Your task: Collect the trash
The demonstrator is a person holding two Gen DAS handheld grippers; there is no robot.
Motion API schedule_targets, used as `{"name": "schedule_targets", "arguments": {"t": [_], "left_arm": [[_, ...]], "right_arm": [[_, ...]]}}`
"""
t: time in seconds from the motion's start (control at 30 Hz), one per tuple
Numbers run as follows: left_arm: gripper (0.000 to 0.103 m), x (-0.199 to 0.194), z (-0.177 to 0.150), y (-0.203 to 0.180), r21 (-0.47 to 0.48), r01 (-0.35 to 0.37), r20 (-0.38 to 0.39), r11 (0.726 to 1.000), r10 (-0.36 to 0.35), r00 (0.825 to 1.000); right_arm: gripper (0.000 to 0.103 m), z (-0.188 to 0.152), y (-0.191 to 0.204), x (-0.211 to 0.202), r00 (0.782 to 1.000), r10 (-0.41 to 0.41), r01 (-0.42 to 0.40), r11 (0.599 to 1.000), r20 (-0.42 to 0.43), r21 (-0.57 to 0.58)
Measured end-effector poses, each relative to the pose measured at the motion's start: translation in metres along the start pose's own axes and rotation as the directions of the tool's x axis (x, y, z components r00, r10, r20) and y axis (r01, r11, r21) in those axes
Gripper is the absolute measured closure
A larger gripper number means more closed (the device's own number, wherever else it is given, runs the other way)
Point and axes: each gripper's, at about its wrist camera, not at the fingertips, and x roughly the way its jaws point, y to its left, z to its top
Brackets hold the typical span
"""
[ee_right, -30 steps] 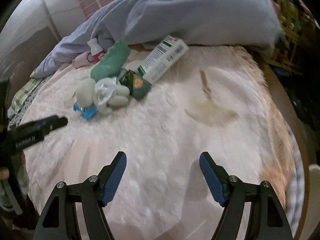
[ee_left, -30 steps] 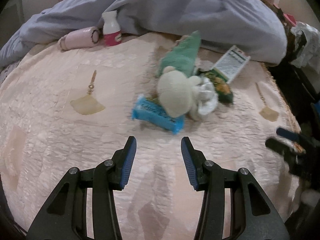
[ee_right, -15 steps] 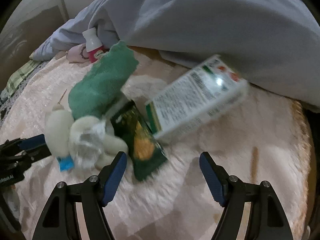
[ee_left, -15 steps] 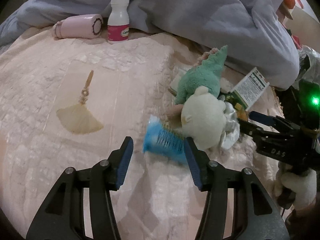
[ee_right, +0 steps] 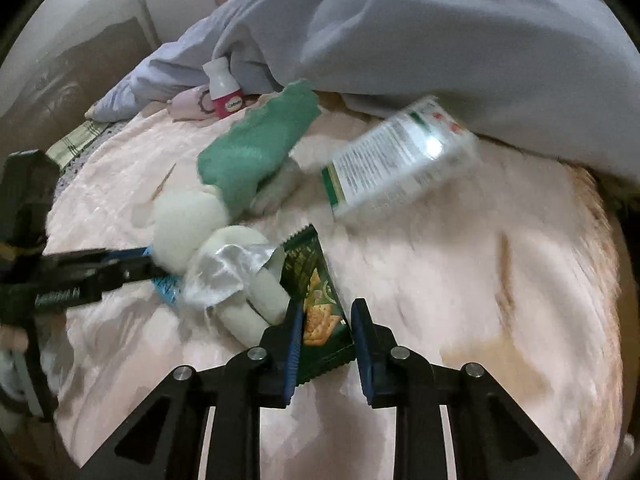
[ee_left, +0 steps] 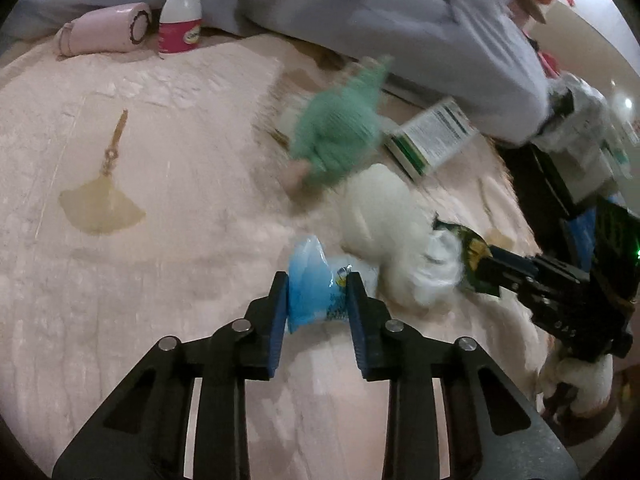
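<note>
On the pink bedspread, my left gripper (ee_left: 317, 295) is shut on a blue snack wrapper (ee_left: 310, 280). My right gripper (ee_right: 325, 325) is shut on a dark green cracker packet (ee_right: 316, 304); it shows in the left wrist view (ee_left: 472, 256) at the right, with the right gripper's fingers on it. A white and green carton (ee_right: 396, 160) lies further back, also seen in the left wrist view (ee_left: 432, 136). A crumpled silver wrapper (ee_right: 228, 268) lies against a cream plush toy (ee_right: 188, 228).
A green plush toy (ee_left: 340, 132) lies behind the cream one (ee_left: 380, 212). A white bottle with a pink label (ee_left: 180, 8) and a pink roll (ee_left: 104, 34) stand by the grey duvet (ee_left: 360, 4). A fan-shaped tassel pattern (ee_left: 100, 200) is at left. Bed edge and dark clutter (ee_left: 560, 160) at right.
Both grippers moved forward to the pile and closed: the left on the blue wrapper, the right on the green cracker packet. Both were open half a second ago.
</note>
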Motion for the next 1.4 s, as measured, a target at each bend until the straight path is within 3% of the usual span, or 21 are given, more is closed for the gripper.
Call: {"name": "schedule_targets", "arguments": {"t": [0.23,0.37,0.47,0.57,0.63,0.7,0.73,1.1,1.2,1.4], "left_arm": [[0.079,-0.027,-0.031,-0.021,0.062,0.048,-0.074,0.997,-0.043,0.996],[0.079,-0.041,-0.055,-0.032,0.088,0.052,-0.090,0.995,-0.044,0.995],[0.079,-0.042,-0.074,-0.040,0.132,0.064,-0.144,0.989,-0.045,0.989],[0.077,-0.046,-0.079,-0.040,0.161,0.050,-0.145,0.986,-0.027,0.989],[0.073,-0.051,-0.077,-0.036,0.173,0.025,-0.132,0.985,-0.002,0.991],[0.059,-0.054,-0.074,-0.032,0.147,0.031,-0.121,0.989,-0.014,0.993],[0.058,-0.054,-0.073,-0.031,0.129,0.044,-0.119,0.991,-0.028,0.992],[0.058,-0.005,-0.053,-0.045,0.092,0.052,-0.095,0.994,-0.043,0.995],[0.051,-0.004,-0.055,-0.049,0.127,0.063,-0.100,0.990,-0.050,0.994],[0.056,0.004,-0.061,-0.053,0.091,0.073,-0.098,0.993,-0.064,0.993]], "right_arm": [[0.080,-0.065,-0.002,-0.066,0.999,0.038,-0.040,0.994,0.016,0.099],[0.080,-0.092,0.009,-0.084,0.999,0.041,-0.040,0.992,-0.002,0.117],[0.077,-0.106,0.012,-0.087,0.999,0.007,-0.004,0.997,-0.040,0.080],[0.053,-0.108,0.024,-0.085,0.998,-0.011,0.013,1.000,-0.060,0.025],[0.045,-0.108,0.030,-0.091,0.999,-0.023,0.022,1.000,-0.038,-0.020],[0.035,-0.105,0.034,-0.093,0.997,-0.072,0.071,0.995,-0.021,-0.070],[0.032,-0.103,0.034,-0.093,0.996,-0.087,0.085,0.993,-0.017,-0.085],[0.032,-0.093,0.028,-0.062,0.997,-0.063,0.059,0.995,-0.051,-0.083],[0.032,-0.090,0.027,-0.060,0.998,-0.053,0.050,0.996,-0.039,-0.070],[0.032,-0.093,0.030,-0.052,0.997,-0.068,0.065,0.994,-0.023,-0.086]]}}
